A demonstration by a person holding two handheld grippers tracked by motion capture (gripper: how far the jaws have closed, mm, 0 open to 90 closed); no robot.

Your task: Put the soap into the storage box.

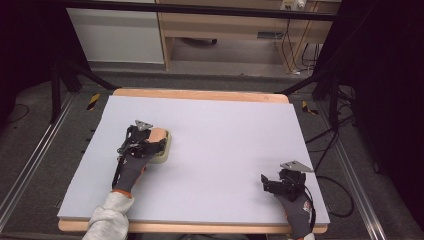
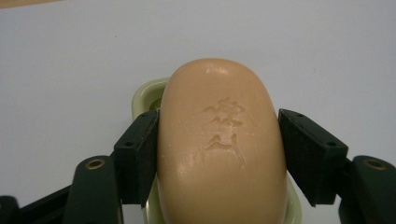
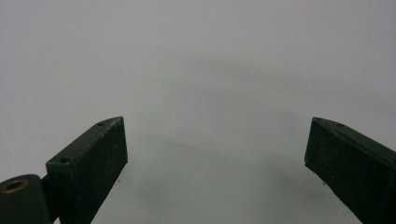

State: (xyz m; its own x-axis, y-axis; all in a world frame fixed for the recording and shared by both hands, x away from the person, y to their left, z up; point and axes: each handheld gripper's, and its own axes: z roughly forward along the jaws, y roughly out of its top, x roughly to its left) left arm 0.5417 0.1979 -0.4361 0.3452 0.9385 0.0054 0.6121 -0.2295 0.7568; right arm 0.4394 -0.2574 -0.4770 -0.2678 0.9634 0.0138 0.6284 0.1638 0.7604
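Peach soap (image 2: 219, 149) is pinched by the left gripper (image 2: 219, 154) over its dish (image 2: 142, 95), right gripper (image 3: 215, 158) gaping idle, so a slick bar could easily be squirted out.

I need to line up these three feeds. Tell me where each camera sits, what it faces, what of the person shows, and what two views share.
High view: above the person's side, looking forward and down at the table; both forearms and gloved hands show.
Left gripper view: rides the left gripper, looking along its jaws pressed on a soap bar over a pale dish.
Right gripper view: rides the right gripper, jaws wide apart over bare tabletop.
Shared: the soap bar and dish appear in the high and left gripper views.
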